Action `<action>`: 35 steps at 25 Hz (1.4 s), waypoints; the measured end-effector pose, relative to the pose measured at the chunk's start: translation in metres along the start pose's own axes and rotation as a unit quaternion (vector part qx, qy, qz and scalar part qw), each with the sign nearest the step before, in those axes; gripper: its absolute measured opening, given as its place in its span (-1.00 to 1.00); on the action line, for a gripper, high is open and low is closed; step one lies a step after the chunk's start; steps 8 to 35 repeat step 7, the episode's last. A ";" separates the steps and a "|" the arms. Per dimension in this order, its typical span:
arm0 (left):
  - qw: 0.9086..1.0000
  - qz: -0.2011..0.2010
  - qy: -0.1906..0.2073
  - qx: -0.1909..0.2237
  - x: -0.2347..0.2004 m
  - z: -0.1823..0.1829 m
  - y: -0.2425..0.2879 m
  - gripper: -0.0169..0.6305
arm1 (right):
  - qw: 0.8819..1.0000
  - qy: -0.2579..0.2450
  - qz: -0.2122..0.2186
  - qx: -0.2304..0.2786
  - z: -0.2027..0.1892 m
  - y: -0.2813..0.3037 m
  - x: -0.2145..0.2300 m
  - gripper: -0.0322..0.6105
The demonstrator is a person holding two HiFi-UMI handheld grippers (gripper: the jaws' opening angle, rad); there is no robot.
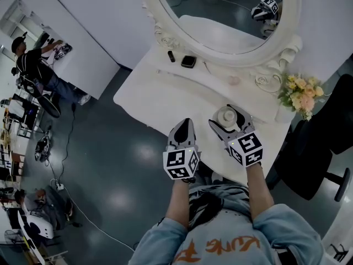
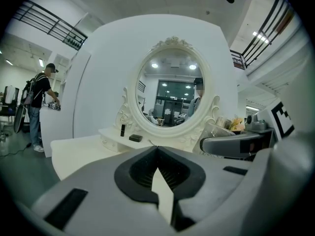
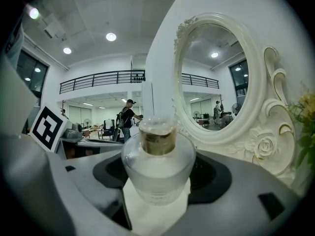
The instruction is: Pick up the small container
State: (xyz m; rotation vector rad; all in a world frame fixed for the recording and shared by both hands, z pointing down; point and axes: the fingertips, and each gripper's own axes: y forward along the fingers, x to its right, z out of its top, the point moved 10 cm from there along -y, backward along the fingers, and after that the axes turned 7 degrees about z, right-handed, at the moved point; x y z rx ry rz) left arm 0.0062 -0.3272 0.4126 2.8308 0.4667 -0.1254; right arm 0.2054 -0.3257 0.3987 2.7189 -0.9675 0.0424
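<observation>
As right tongs (image 1: 224, 115) clasp it, small container (image 3: 158, 167) seems empty.

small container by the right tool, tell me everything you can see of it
The small container is a squat, round frosted-glass bottle with a gold neck and a clear cap. It stands upright on the white table, between the jaws of the right tool, which flank it closely; contact is unclear.

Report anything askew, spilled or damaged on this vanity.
Nothing stands out. The small container stands upright between the jaws of the right gripper. No spill shows on the vanity top, and the flowers stand upright beside the mirror.
</observation>
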 end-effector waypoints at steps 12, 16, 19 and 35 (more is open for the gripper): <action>1.000 -0.001 0.004 -0.007 -0.003 0.002 0.004 -0.88 | 1.000 0.005 -0.002 -0.002 0.002 0.008 0.004 0.13; 1.000 -0.001 0.004 -0.007 -0.003 0.002 0.004 -0.88 | 1.000 0.005 -0.002 -0.002 0.002 0.008 0.004 0.13; 1.000 -0.001 0.004 -0.007 -0.003 0.002 0.004 -0.88 | 1.000 0.005 -0.002 -0.002 0.002 0.008 0.004 0.13; 1.000 -0.001 0.004 -0.007 -0.003 0.002 0.004 -0.88 | 1.000 0.005 -0.002 -0.002 0.002 0.008 0.004 0.13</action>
